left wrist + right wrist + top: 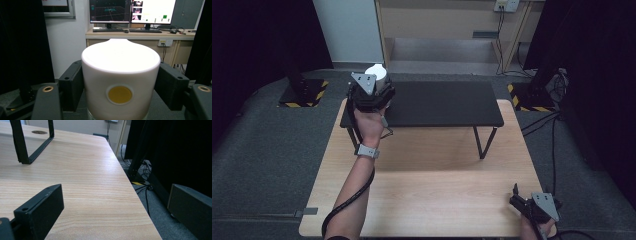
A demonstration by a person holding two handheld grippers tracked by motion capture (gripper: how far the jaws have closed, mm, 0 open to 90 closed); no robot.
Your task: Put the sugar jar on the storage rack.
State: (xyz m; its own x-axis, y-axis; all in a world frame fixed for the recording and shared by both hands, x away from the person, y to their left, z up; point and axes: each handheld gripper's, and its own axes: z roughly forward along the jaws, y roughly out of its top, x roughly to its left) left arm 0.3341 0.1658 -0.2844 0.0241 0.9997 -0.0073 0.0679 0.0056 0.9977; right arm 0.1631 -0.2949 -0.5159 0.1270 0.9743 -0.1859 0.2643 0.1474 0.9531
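The wooden table (432, 190) carries a low black shelf (447, 102) along its far edge, standing on thin metal legs. At the shelf's far left corner the left gripper (377, 90) has its jaws closed against the two sides of a white container (120, 82), a squat round pot with a flat lid and a yellow dot on its near face. From the left gripper view its base seems to be at or just above the shelf top, though I cannot tell whether it is resting there or lifted.

The right gripper (115, 212) waits at the table's near right corner, jaws wide apart with nothing between them, one jaw hanging past the table edge.

The pot looks smooth and wide for those jaws, so I would keep the squeeze steady and level, holding it upright so the lid stays put. It sits close to the shelf's far left corner, so any move should go inward over the shelf, not toward the edge.
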